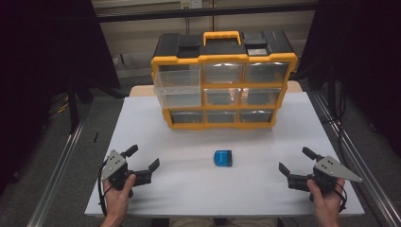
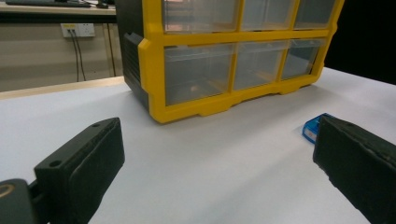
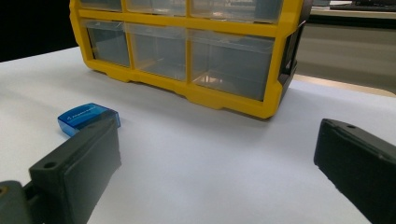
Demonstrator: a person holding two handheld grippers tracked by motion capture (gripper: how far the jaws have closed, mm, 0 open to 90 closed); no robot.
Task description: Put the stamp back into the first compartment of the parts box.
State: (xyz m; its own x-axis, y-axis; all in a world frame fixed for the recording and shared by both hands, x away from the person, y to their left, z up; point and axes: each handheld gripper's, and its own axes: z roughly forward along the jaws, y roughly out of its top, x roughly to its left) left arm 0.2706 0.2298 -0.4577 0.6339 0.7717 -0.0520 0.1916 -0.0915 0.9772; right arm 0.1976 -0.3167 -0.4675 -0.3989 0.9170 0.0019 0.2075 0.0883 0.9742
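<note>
Low over the table [image 1: 156, 198], both grippers [image 1: 144, 158] [image 1: 293, 161] gape, empty

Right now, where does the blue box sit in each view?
High view: blue box at centre, on the white table, between the grippers.
Left gripper view: at the right edge, half behind the right jaw.
Right gripper view: at left, just above the left jaw.
Shared landmark: the yellow drawer cabinet behind it.
</note>
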